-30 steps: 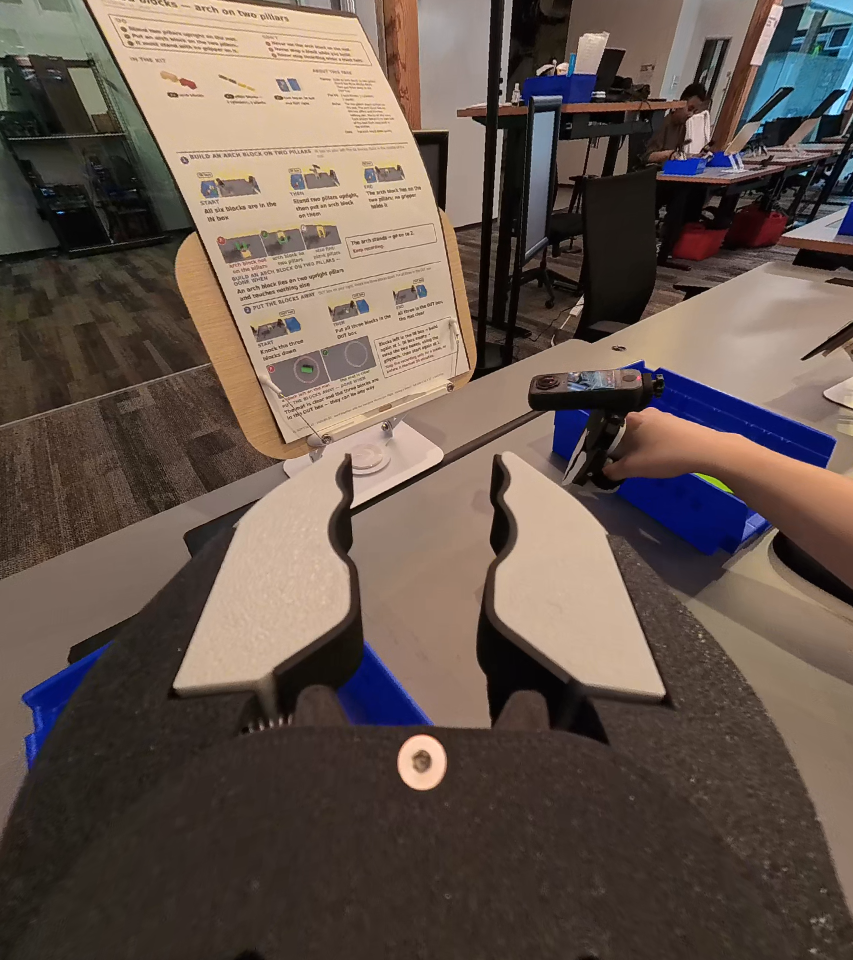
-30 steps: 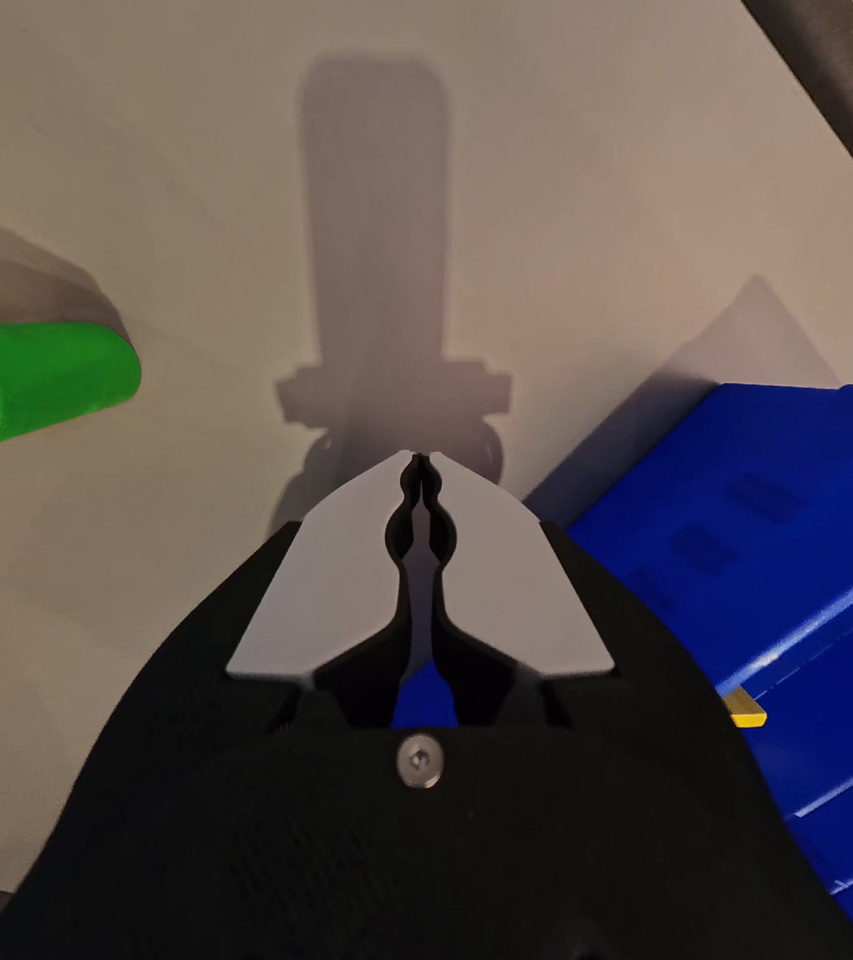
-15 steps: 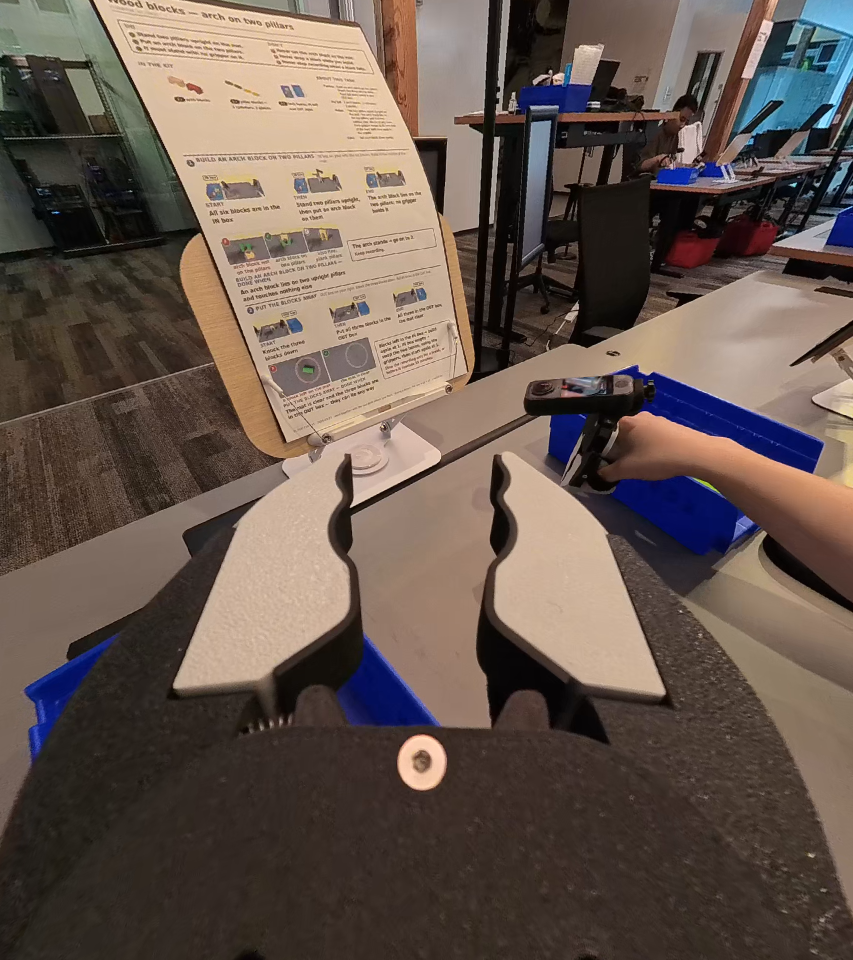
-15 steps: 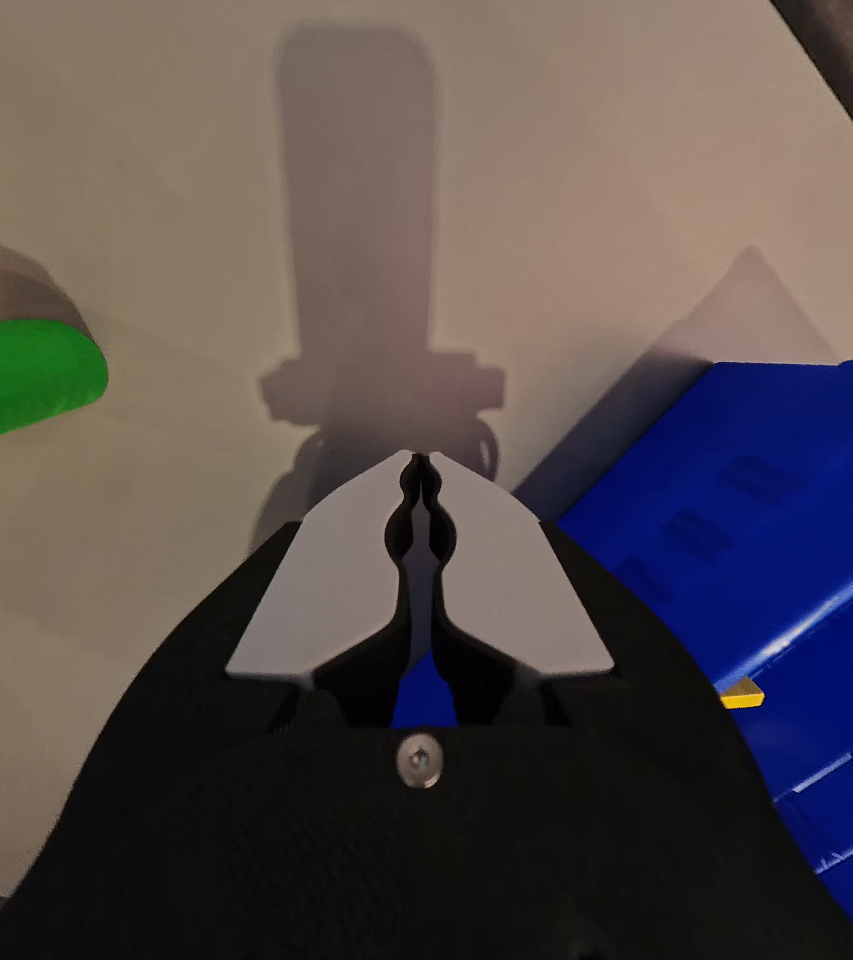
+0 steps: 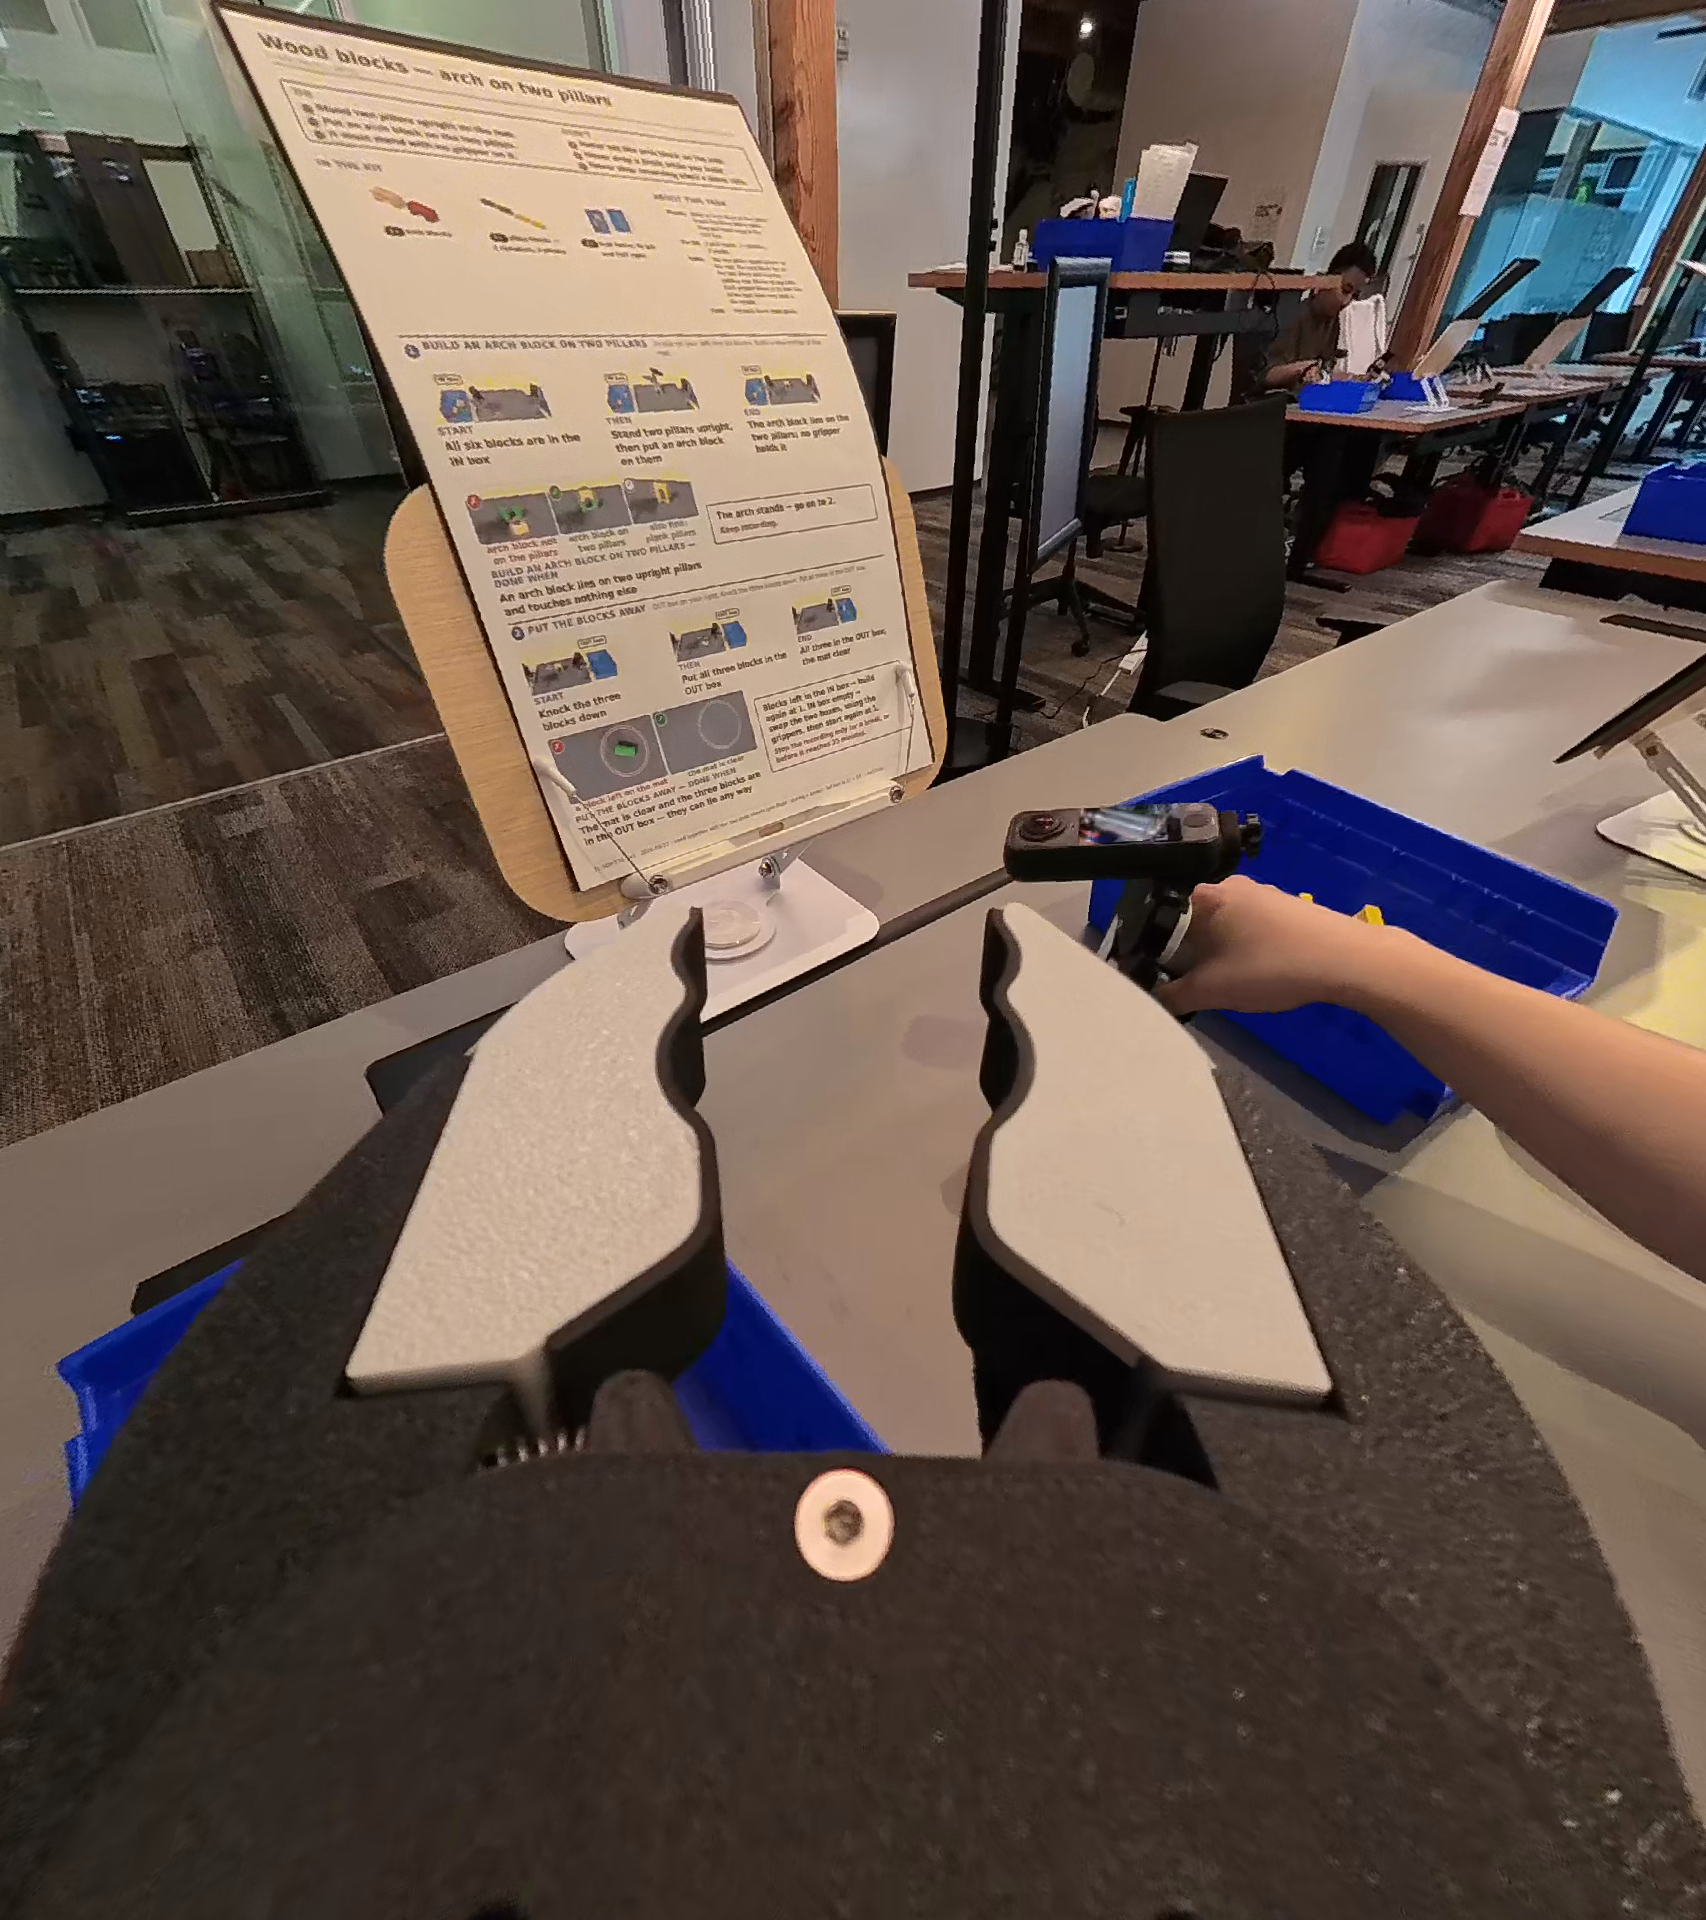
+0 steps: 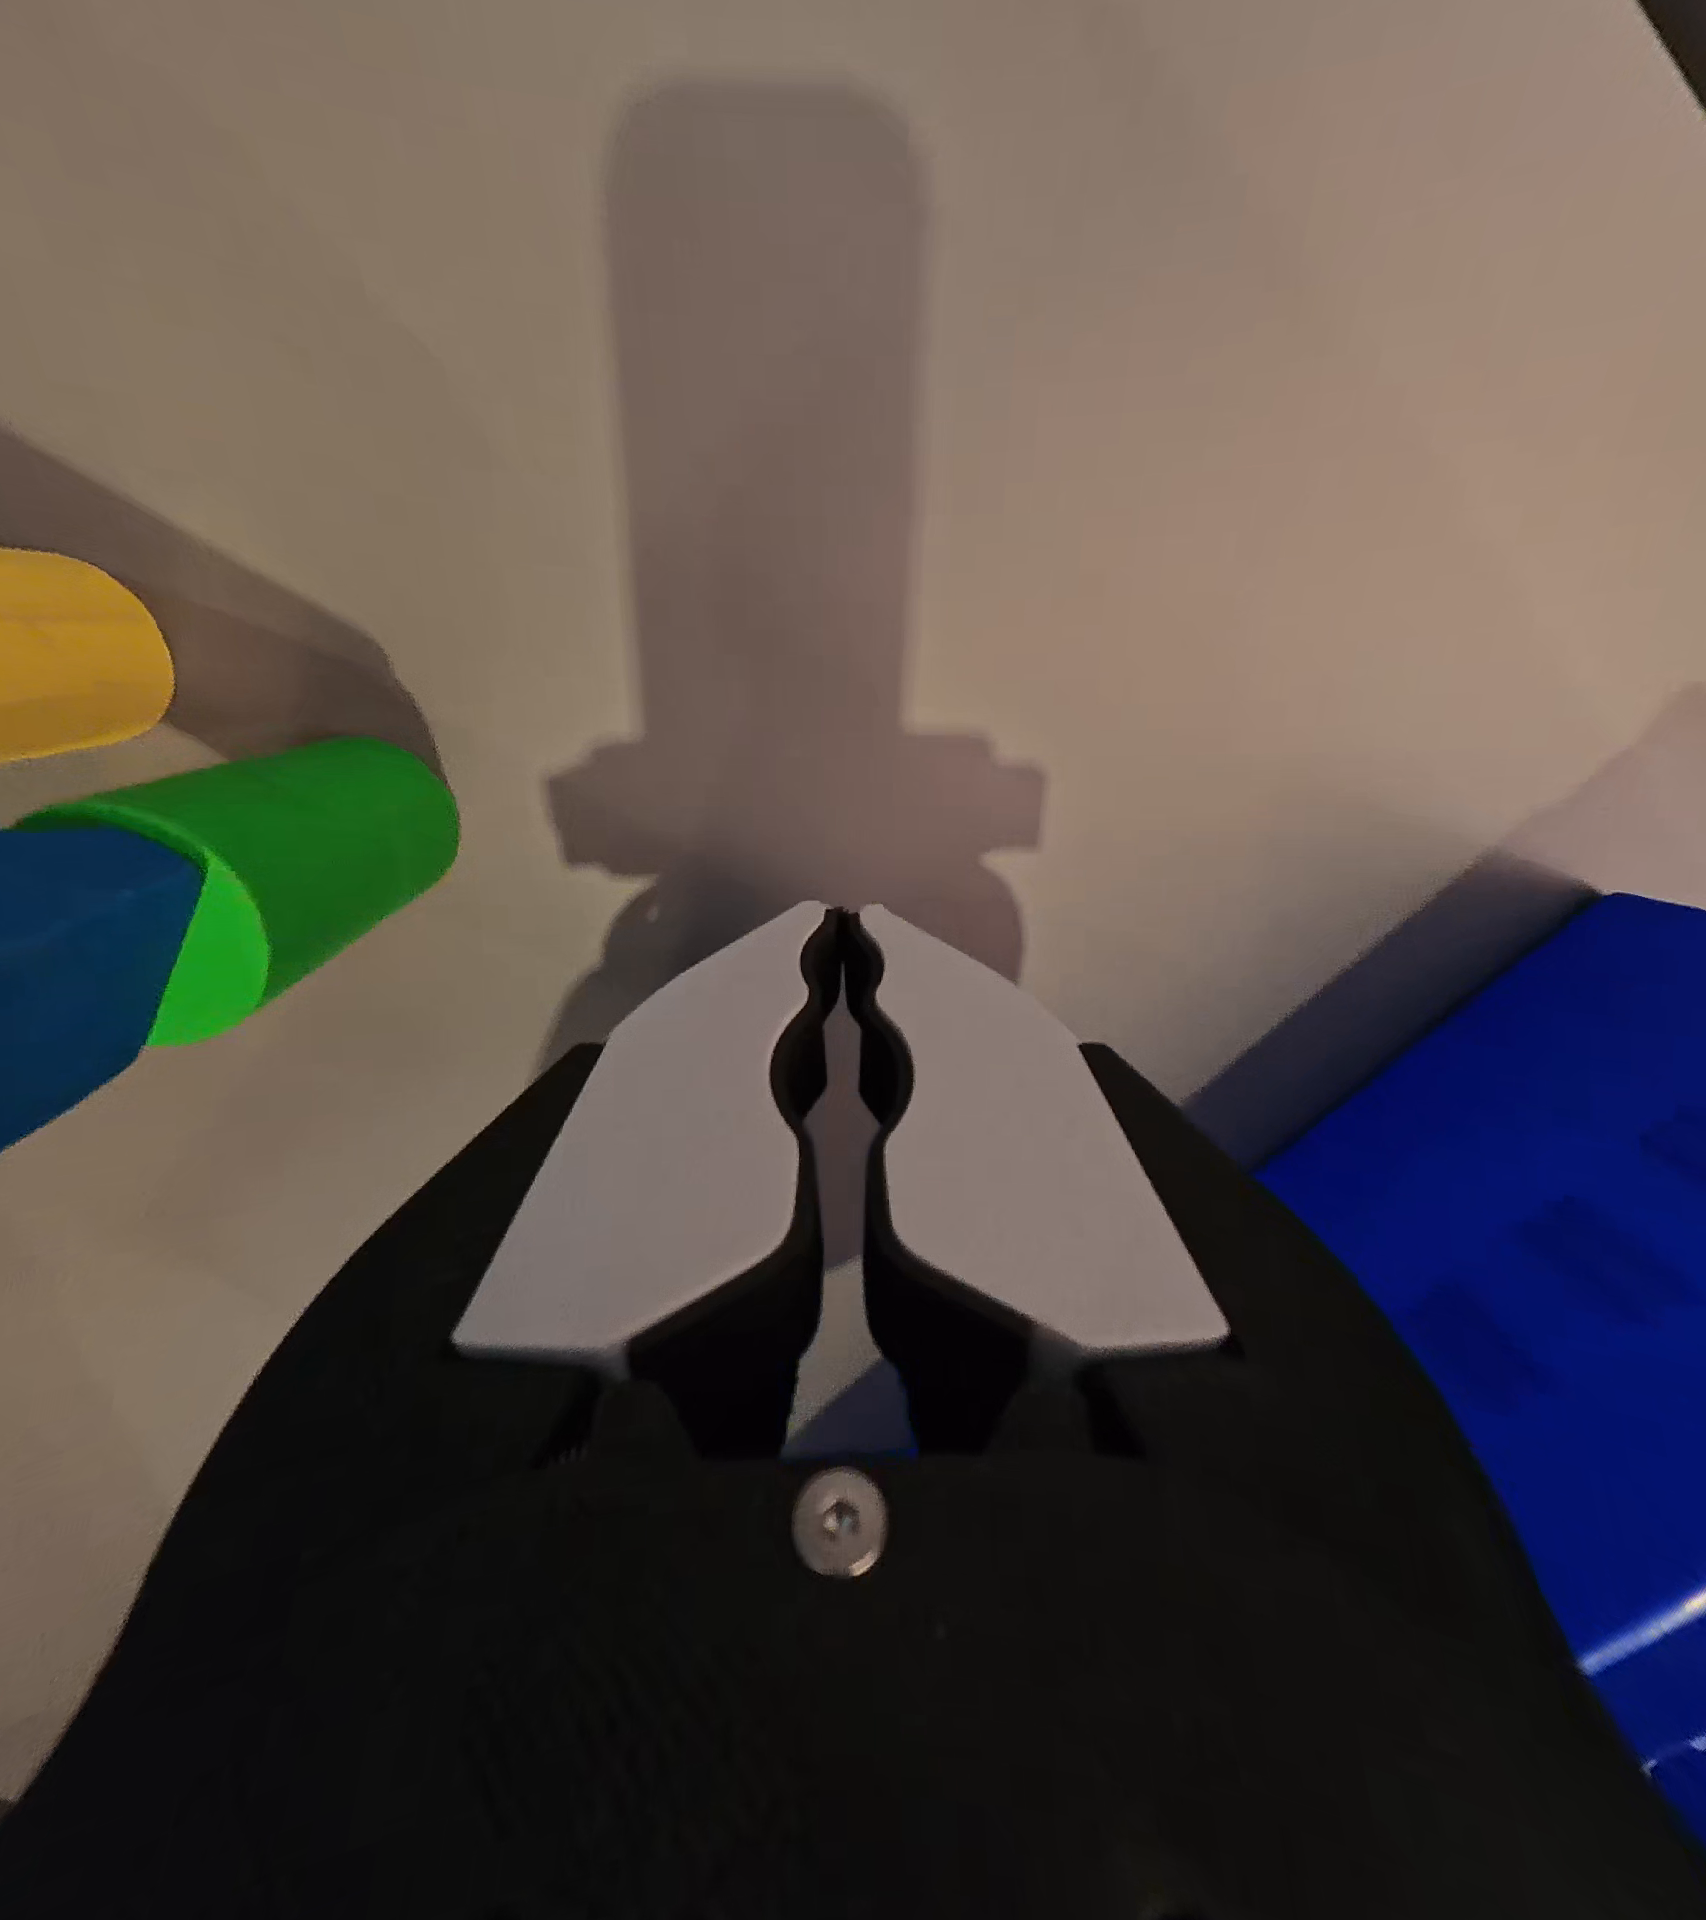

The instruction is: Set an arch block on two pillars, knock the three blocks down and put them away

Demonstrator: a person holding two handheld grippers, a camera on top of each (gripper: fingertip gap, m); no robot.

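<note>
Evidently we hold the right gripper point(image 6: 841, 914) closed and empty, pointing down at the table point(image 6: 1244, 416), probably as a blunt pusher for knocking. The yellow point(image 6: 7, 655), green point(image 6: 309, 862) and blue point(image 6: 7, 987) blocks lie clustered just left of it, the bin point(image 6: 1607, 1299) to its right. Our left gripper point(image 5: 838, 935) waits open, well clear.

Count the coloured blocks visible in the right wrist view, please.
3, all at the left edge: yellow block uppermost, green block below it, blue block against the green one. More may be hidden outside the picture.
</note>
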